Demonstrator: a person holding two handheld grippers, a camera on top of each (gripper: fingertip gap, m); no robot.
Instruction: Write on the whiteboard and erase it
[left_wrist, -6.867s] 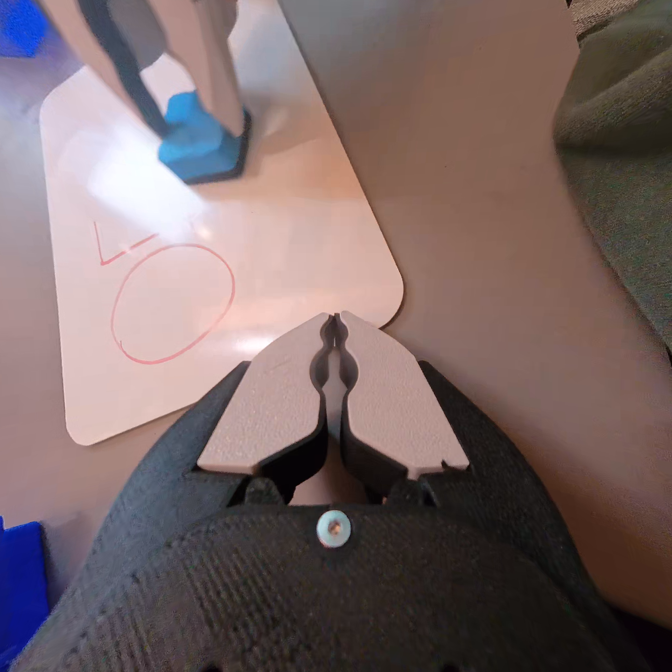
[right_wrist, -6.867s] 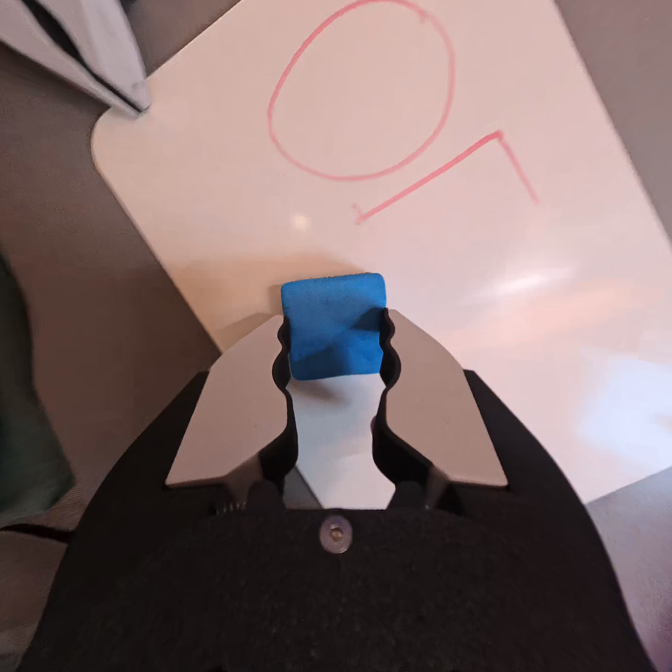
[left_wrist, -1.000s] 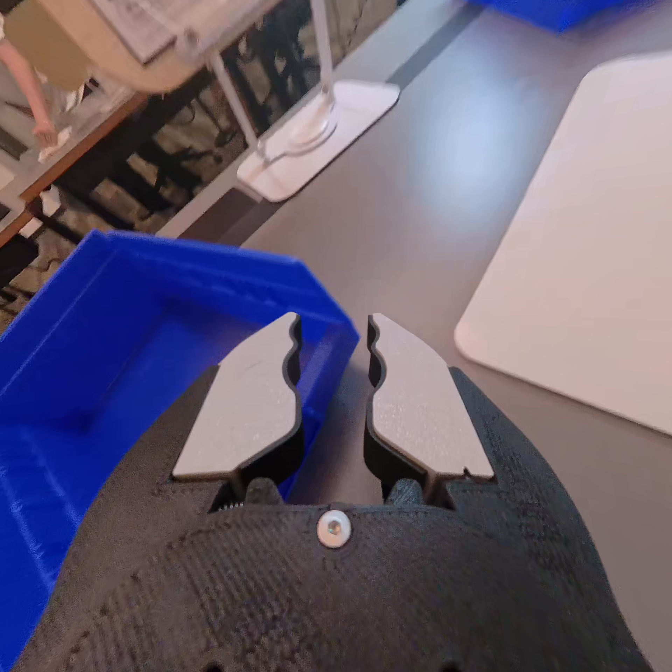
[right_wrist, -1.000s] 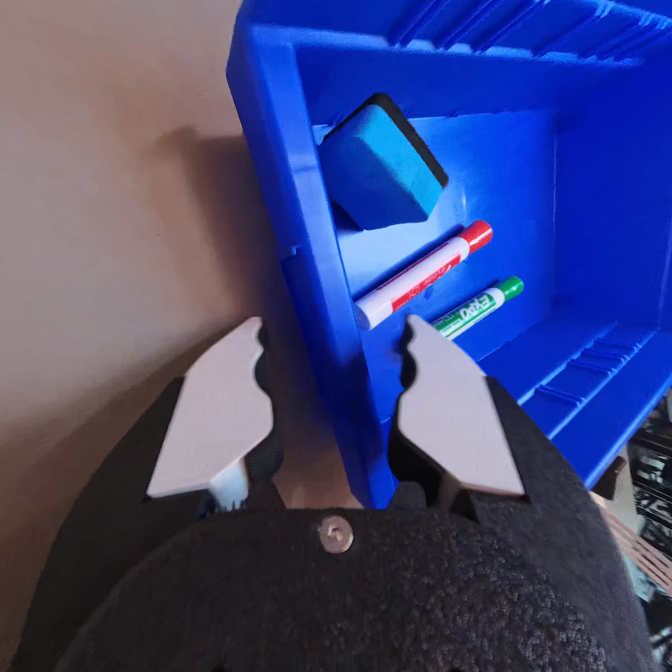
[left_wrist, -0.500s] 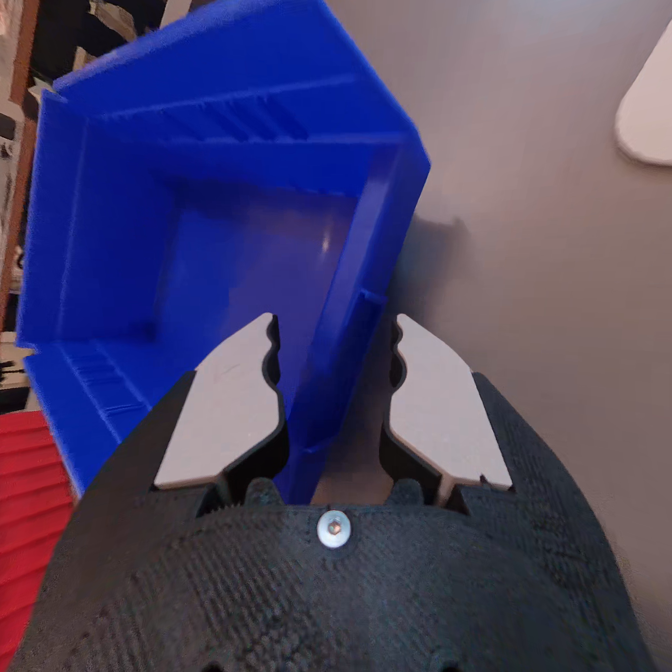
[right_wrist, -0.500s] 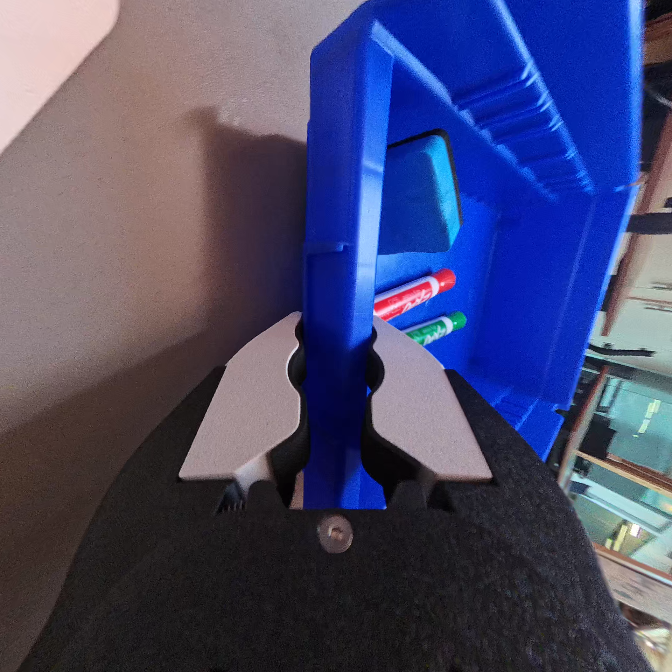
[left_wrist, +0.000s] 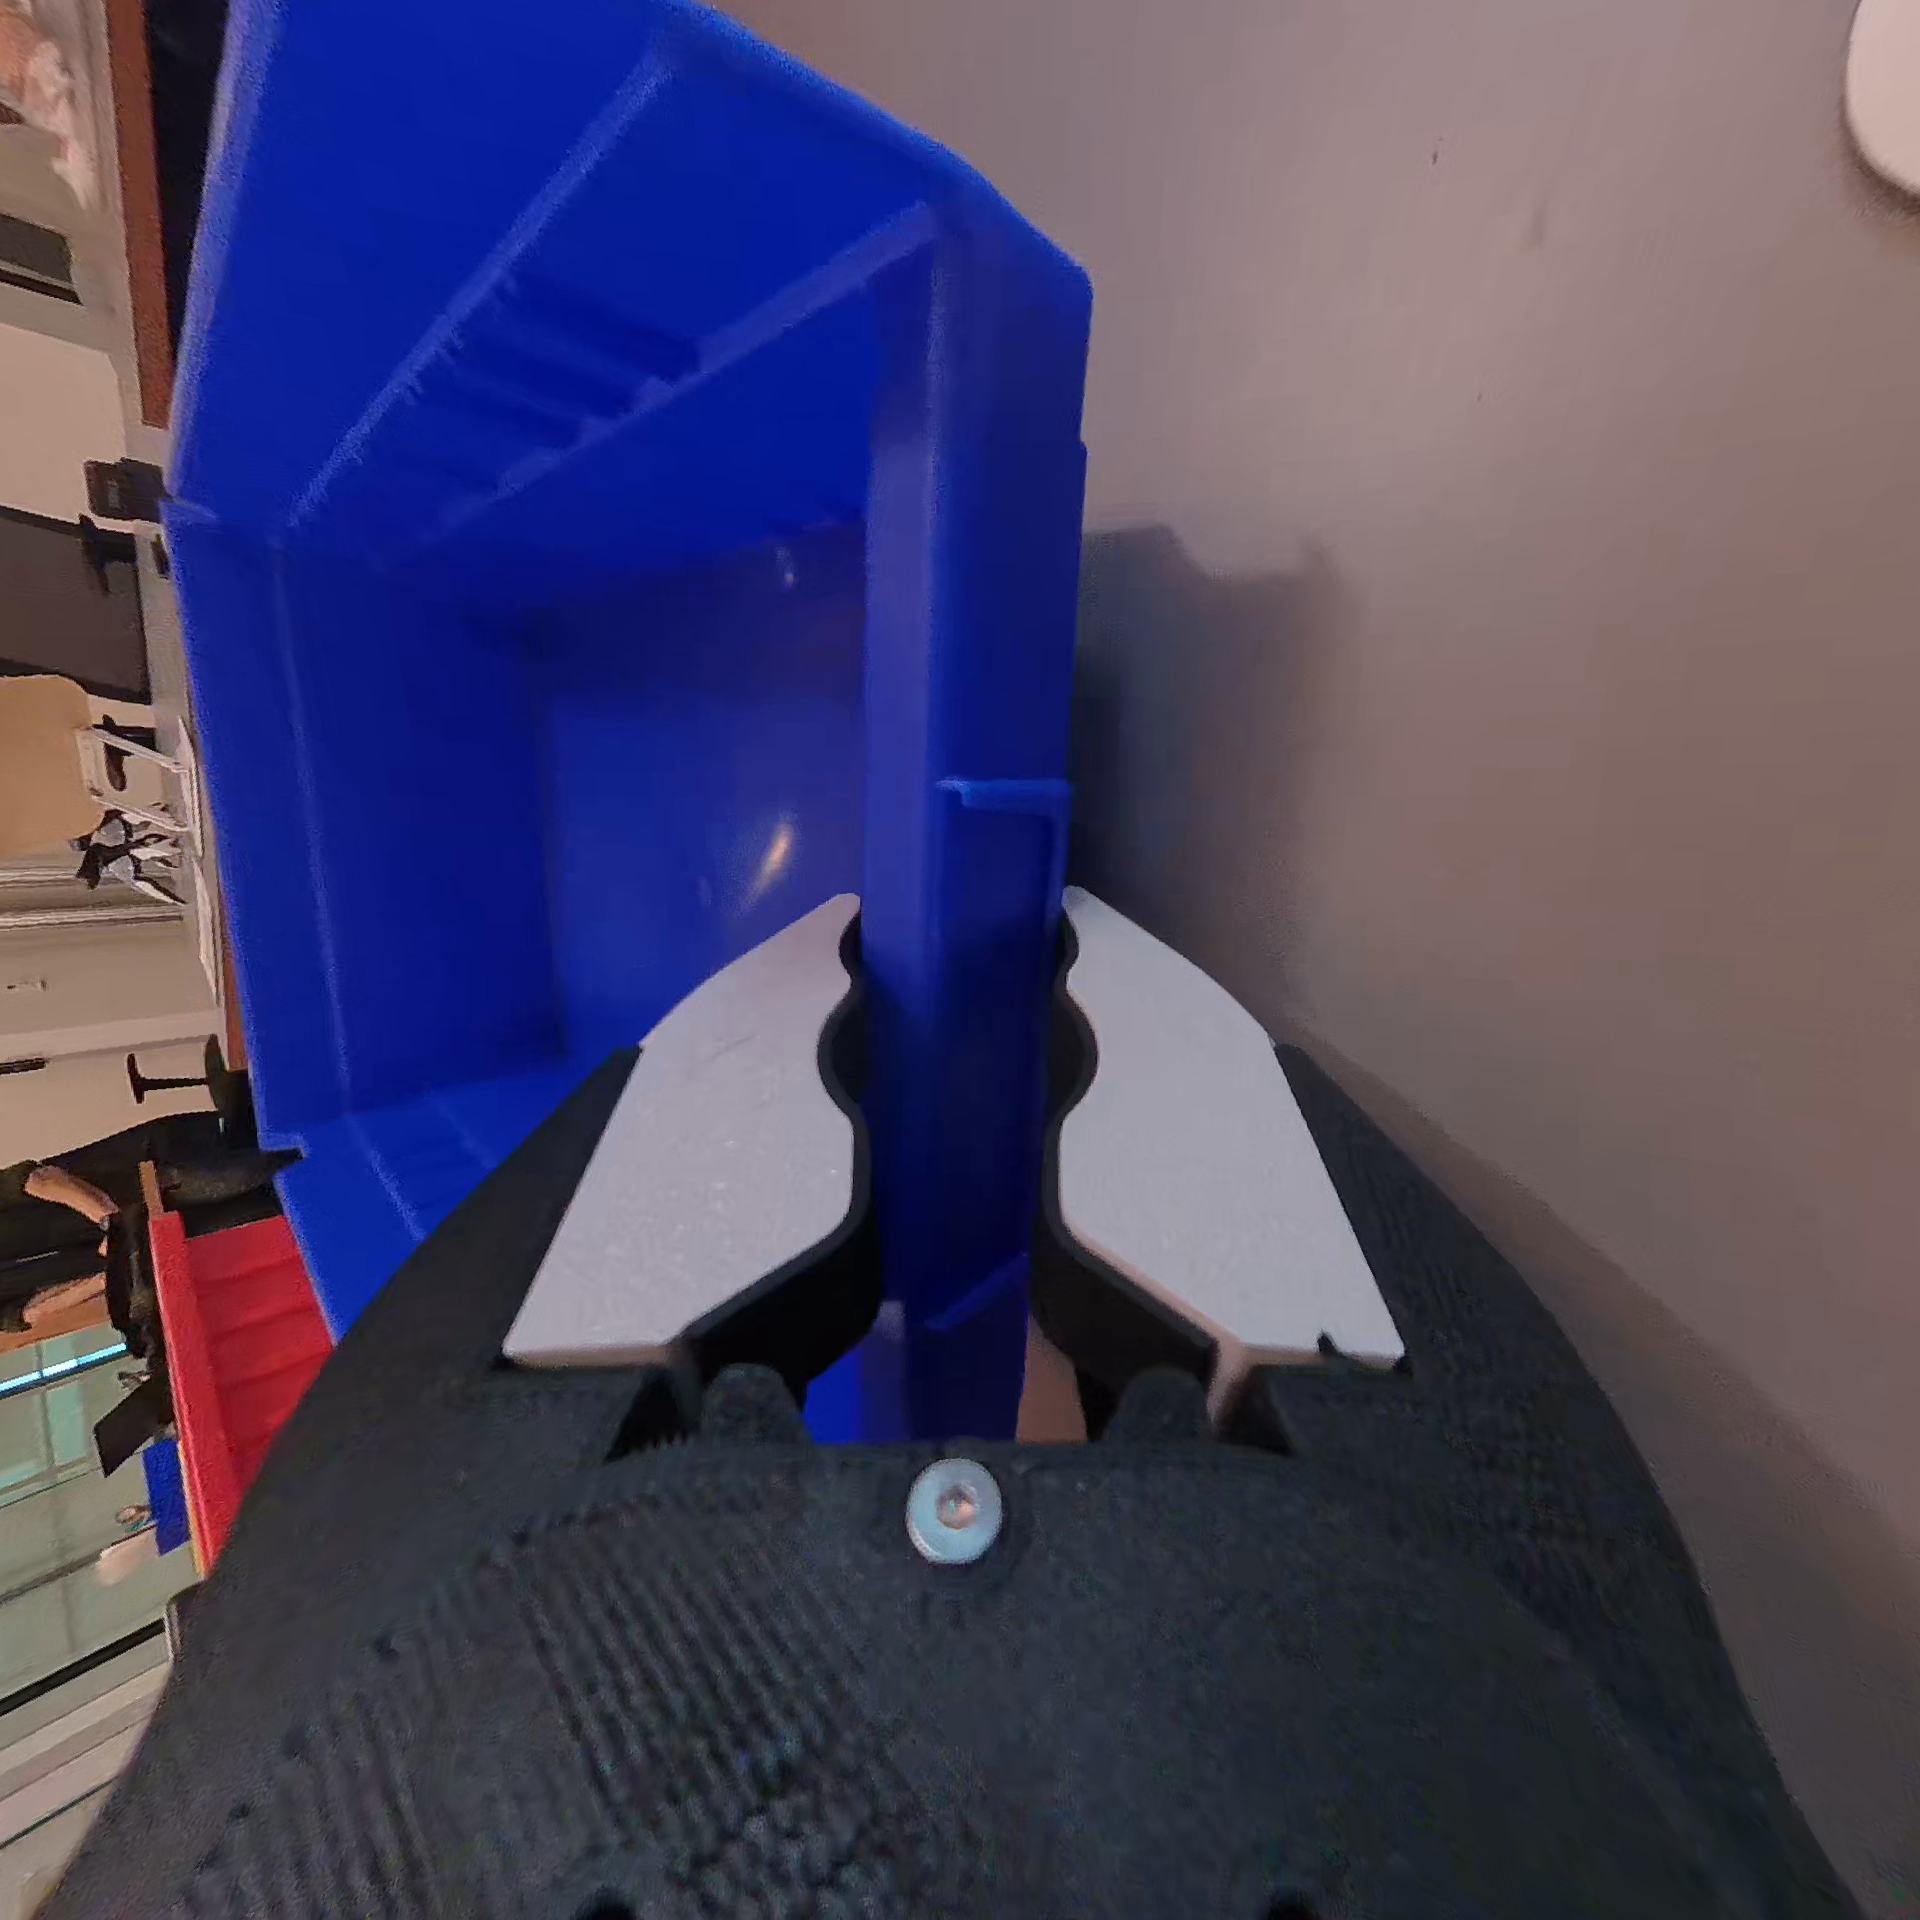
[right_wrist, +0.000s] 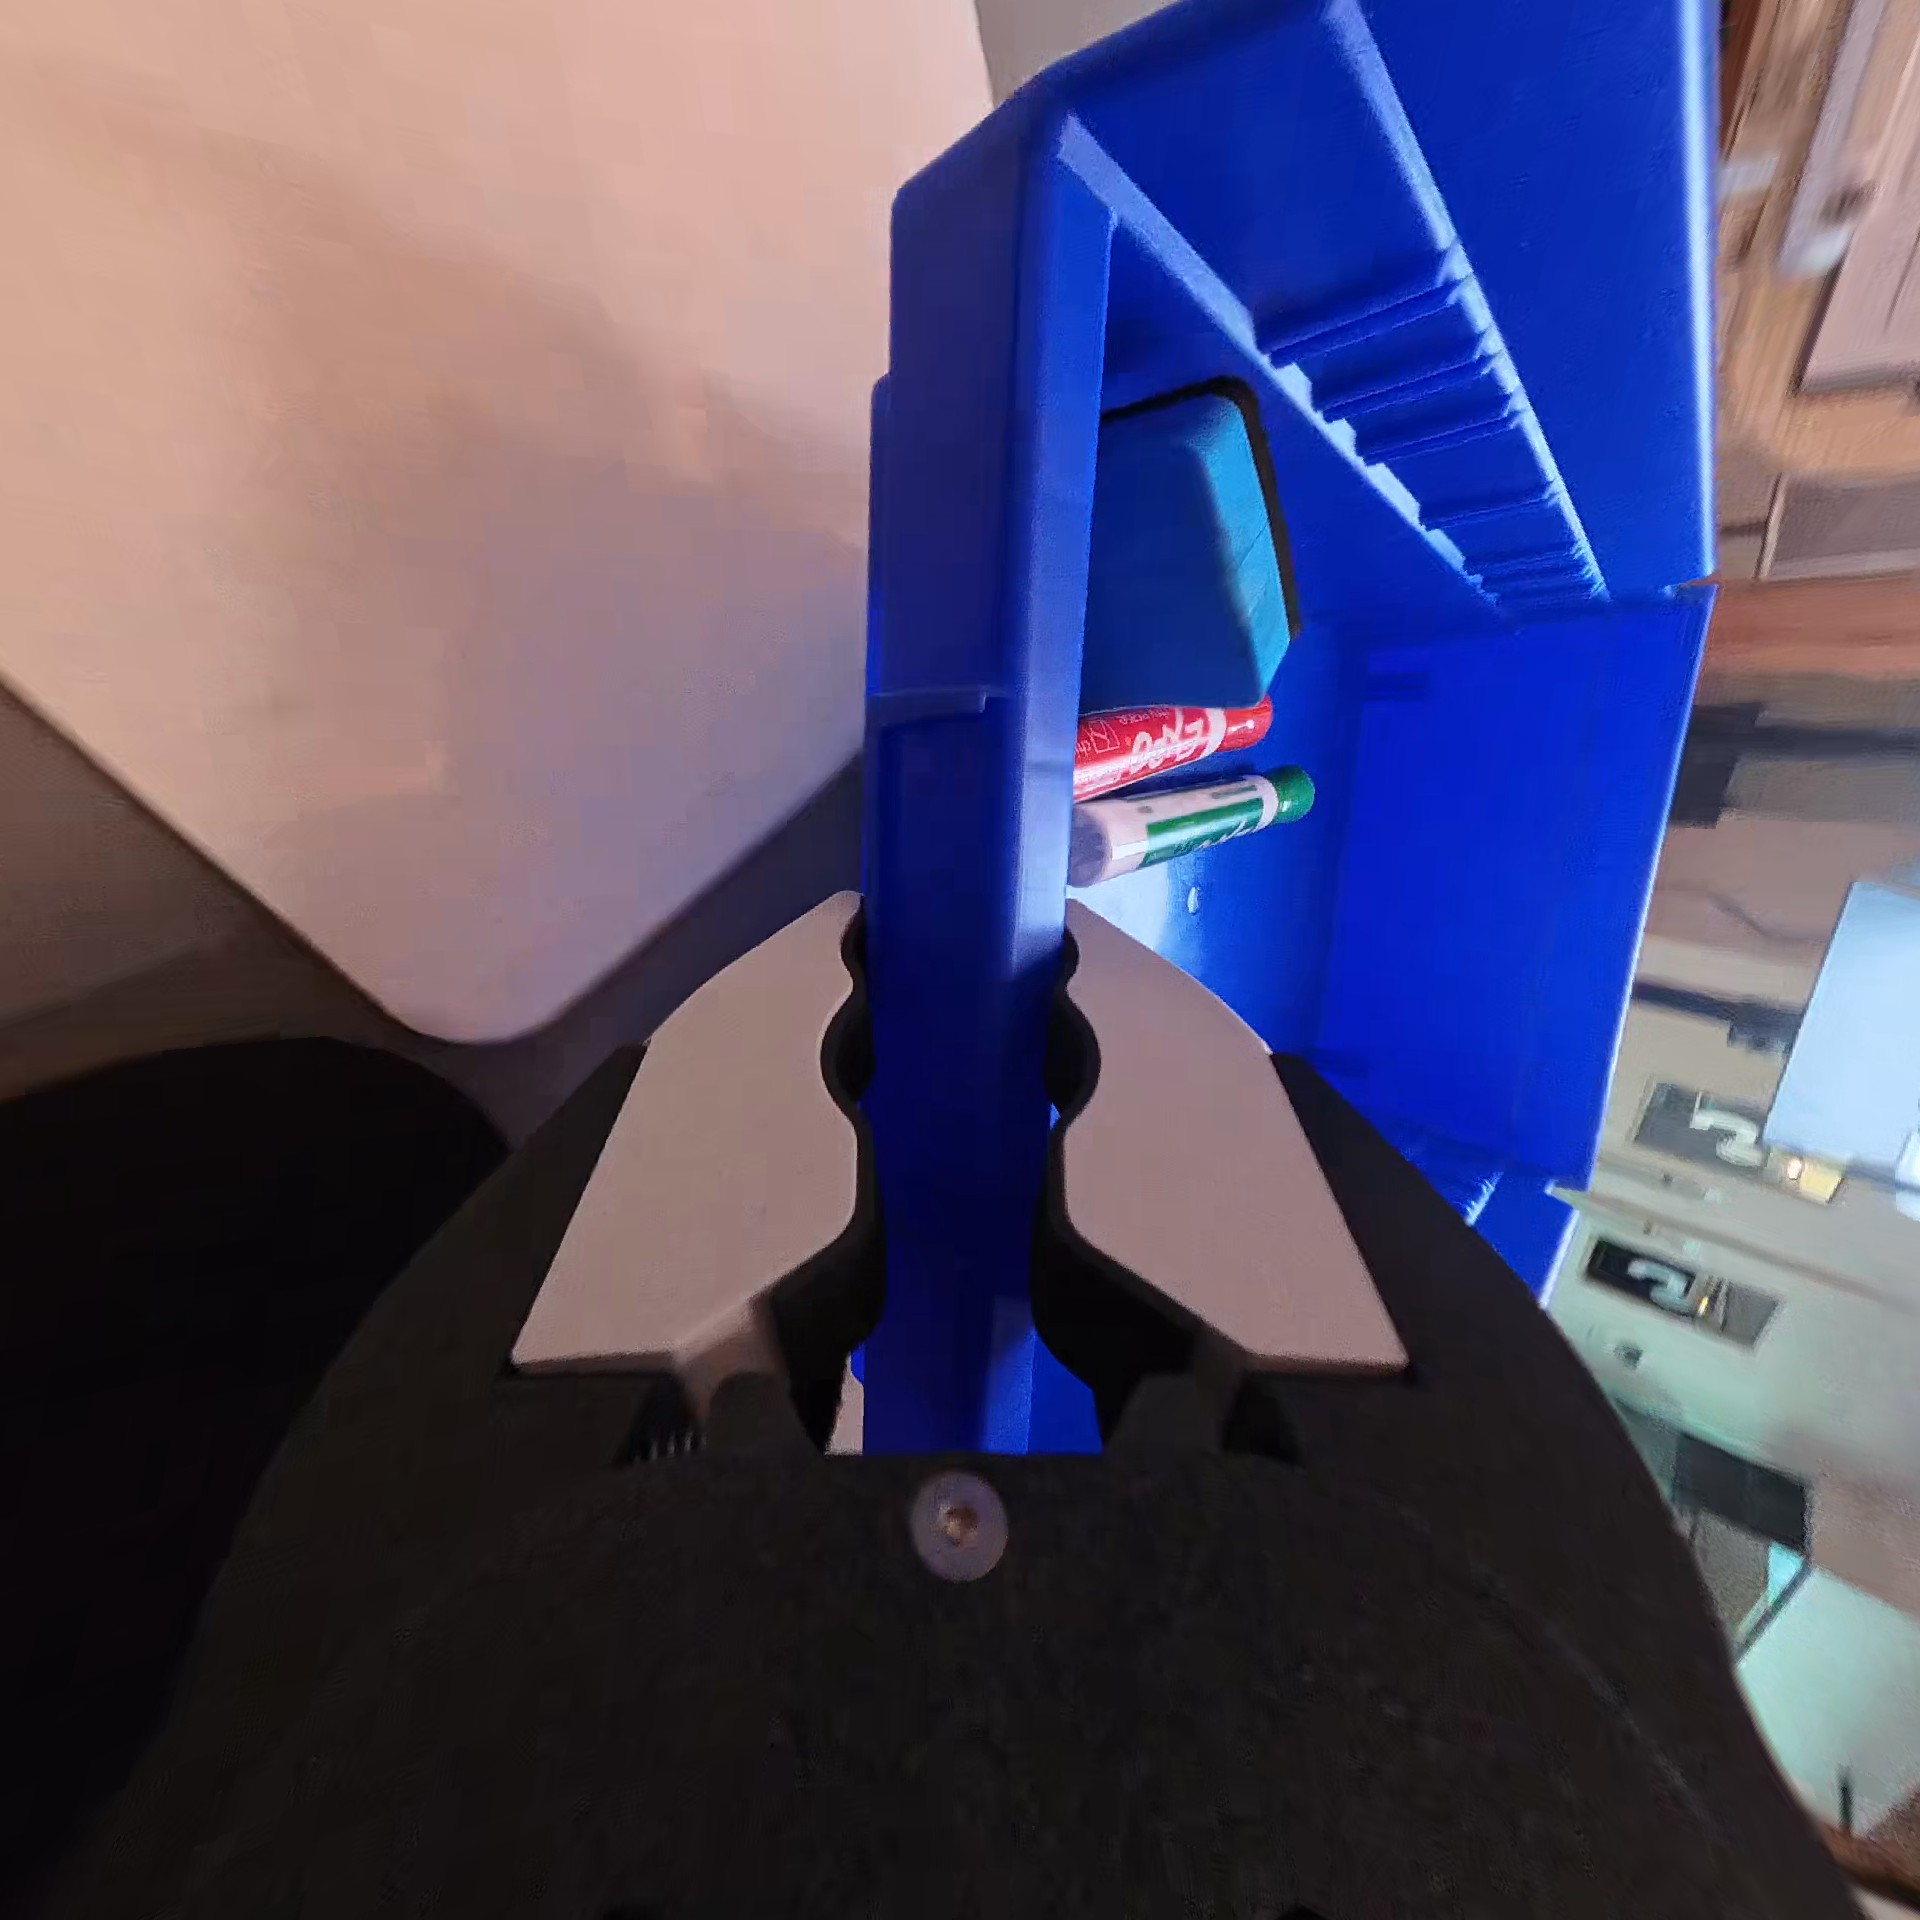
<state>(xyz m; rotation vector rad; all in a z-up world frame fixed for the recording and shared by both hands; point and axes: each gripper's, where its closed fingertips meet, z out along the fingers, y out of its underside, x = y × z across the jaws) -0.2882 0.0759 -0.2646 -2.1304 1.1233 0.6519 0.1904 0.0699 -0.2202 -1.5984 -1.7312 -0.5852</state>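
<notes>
**Both grippers clamped on blue bins, whiteboard lying off to the side**

The left gripper (left_wrist: 961, 914) has its two grey fingers closed against the side wall of an open blue plastic bin (left_wrist: 436, 727), one finger inside the bin and one outside. From the left wrist view the inside of this bin shows only bare blue plastic. It sits on a grey table (left_wrist: 1507, 623), and a rounded corner of the white whiteboard (left_wrist: 1886, 114) peeks in at the top right, well apart from the bin.

The right gripper (right_wrist: 961, 914) is likewise pinched tight on the wall of a second blue plastic bin (right_wrist: 1486, 831), the wall running straight up between its fingers. Inside this bin lies a light-blue foam eraser with a black felt backing (right_wrist: 1195, 540), close against the gripped wall. Just beside it rest a red-capped dry-erase marker (right_wrist: 1174, 743) and a green-capped dry-erase marker (right_wrist: 1195, 821), side by side. In the right wrist view the whiteboard (right_wrist: 436, 468) spreads across the left, its surface looking blank, though the picture is blurred, so faint marks could be missed. The bin appears lifted or tilted over the board's edge; I cannot tell whether they touch.

Behind the left bin stands a red ribbed container (left_wrist: 234, 1320).
</notes>
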